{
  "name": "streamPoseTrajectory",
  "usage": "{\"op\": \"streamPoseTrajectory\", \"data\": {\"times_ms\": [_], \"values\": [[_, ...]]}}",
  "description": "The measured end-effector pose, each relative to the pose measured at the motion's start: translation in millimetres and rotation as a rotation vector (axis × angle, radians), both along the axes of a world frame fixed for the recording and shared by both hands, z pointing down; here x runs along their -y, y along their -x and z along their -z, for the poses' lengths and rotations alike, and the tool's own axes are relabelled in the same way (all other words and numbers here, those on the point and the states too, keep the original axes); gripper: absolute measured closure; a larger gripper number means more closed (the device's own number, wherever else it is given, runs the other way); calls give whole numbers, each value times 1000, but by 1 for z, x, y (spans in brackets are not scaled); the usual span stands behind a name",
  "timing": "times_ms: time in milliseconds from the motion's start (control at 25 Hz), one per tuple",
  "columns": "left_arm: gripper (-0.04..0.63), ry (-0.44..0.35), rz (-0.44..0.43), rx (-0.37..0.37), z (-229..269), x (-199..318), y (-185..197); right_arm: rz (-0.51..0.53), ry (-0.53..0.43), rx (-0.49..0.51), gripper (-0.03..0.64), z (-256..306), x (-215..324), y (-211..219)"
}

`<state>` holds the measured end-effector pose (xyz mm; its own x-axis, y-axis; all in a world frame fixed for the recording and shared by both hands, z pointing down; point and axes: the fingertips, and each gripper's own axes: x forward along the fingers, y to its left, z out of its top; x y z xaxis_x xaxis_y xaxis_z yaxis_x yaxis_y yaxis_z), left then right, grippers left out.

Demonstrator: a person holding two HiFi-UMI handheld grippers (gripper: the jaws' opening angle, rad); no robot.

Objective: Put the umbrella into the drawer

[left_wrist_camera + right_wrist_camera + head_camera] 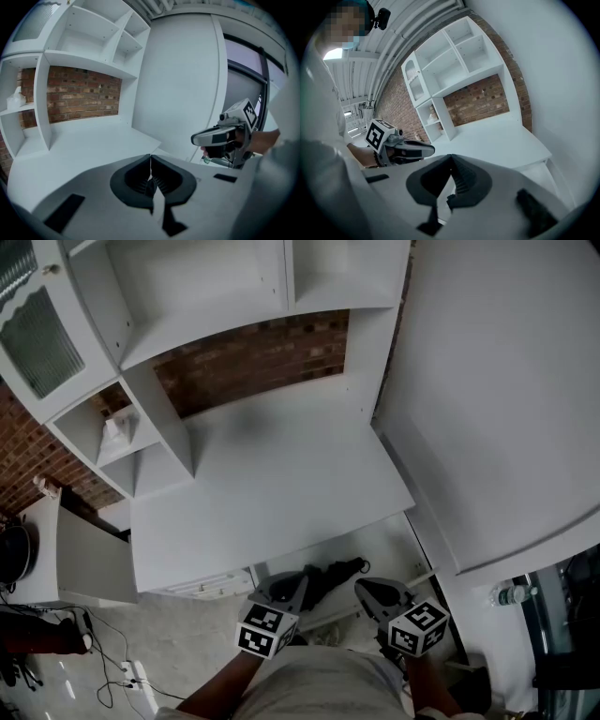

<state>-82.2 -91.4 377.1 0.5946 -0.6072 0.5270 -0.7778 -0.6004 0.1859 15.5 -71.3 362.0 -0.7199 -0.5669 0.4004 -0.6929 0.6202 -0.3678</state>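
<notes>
as the left tongs (284,579) overlap it, the umbrella (339,570) shows partly.

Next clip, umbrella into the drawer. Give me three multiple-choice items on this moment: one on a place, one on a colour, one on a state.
1. Where is the umbrella relative to the desk?
A on its top
B below its front edge, between the left gripper and right gripper
C on a shelf above it

2. What colour is the wall behind the desk?
A green
B red-brown brick
C yellow

3. How do the left gripper's jaws stand?
A wide apart
B shut on the umbrella
C together, nothing between

Answers:
1 B: the head view shows the dark umbrella lying under the desk edge between both grippers.
2 B: brick shows under the shelves.
3 C: the left gripper view shows the jaws meeting, empty.
</notes>
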Motion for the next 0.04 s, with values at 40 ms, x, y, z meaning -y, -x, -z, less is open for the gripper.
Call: {"op": "streamPoseTrajectory", "data": {"times_ms": [40], "values": [[578, 3, 5, 0, 0, -2, 1, 2, 3, -2, 589, 0, -3, 0]]}}
